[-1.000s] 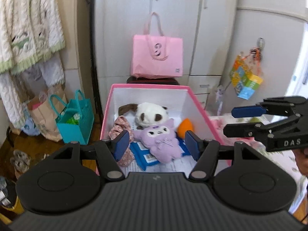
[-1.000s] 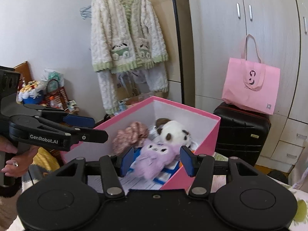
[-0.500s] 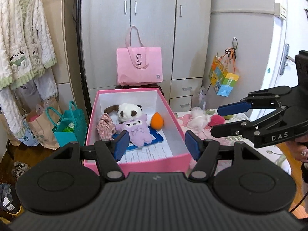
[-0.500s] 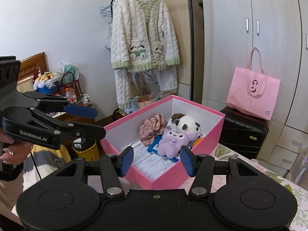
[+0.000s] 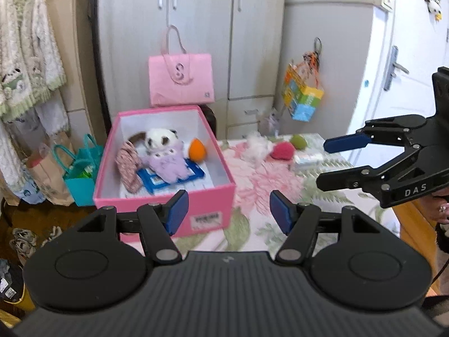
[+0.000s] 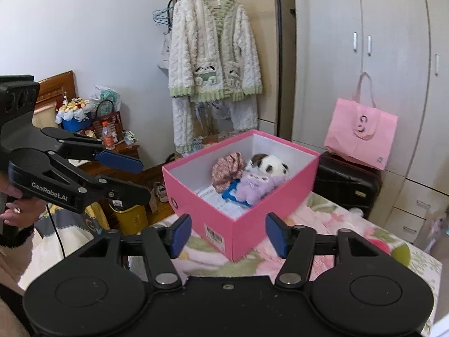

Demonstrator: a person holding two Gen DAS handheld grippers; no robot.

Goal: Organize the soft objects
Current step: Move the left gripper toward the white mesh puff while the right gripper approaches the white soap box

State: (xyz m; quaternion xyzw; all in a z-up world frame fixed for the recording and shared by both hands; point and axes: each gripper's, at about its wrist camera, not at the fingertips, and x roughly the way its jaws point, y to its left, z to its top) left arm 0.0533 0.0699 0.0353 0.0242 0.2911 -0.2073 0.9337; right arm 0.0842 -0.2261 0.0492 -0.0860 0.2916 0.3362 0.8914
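Pink cardboard box [image 5: 165, 196] of plush toys sits beyond both empty grippers: left gripper [image 5: 227, 214] parted, right gripper [image 6: 228, 234] just widening

The pink box [image 5: 164, 193] stands open at the top, so a gripper can enter from above. Inside, the toys [image 5: 165, 157] fill the back half; the front part of the floor is bare. To the right of the box, the near part of the floral cover [image 5: 261, 179] is free. Further back, a white fluff [image 5: 256, 147], a red ball [image 5: 283, 151] and a green ball [image 5: 299, 141] lie in the way. Behind the box stand a suitcase [image 6: 346, 185] and a pink bag [image 5: 181, 80].
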